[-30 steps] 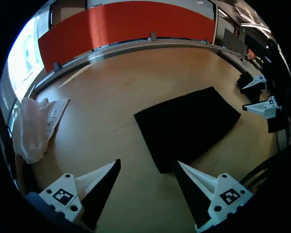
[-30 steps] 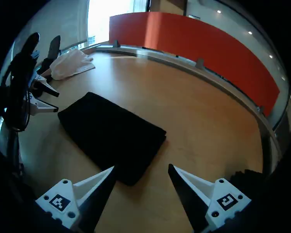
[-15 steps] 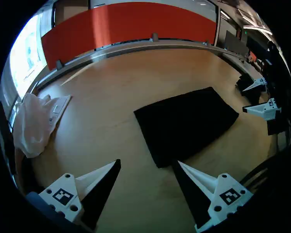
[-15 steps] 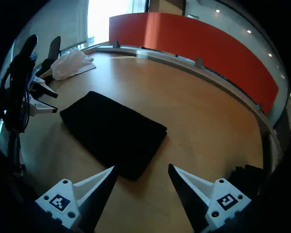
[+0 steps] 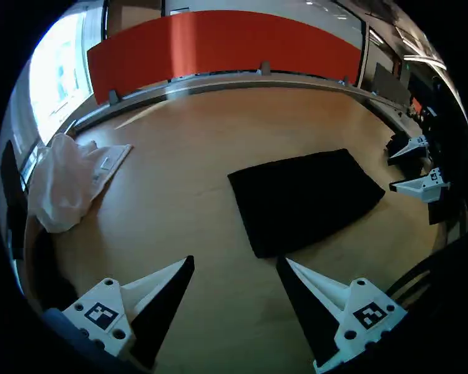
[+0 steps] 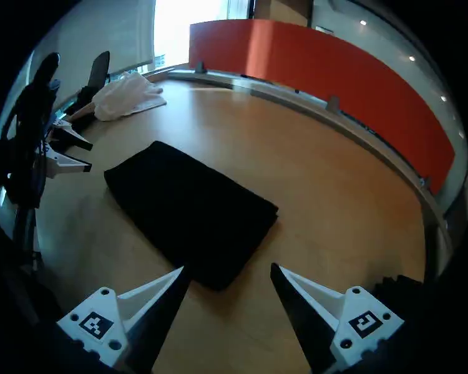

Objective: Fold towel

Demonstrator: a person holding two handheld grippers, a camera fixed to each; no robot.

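On wooden table (image 5: pixel 190 187): folded black towel (image 5: pixel 306 199), long axis diagonal.

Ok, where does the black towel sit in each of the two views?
Left gripper view: the black towel lies flat on the wooden surface, right of centre.
Right gripper view: the black towel lies left of centre, slanting down toward the middle.
Shared landmark: the white cloth, at the left edge in the left gripper view, upper left in the right gripper view.

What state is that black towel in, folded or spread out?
Folded, it seems: the black towel lies as a compact rectangle with a thick, rounded edge, flat on the wooden table.
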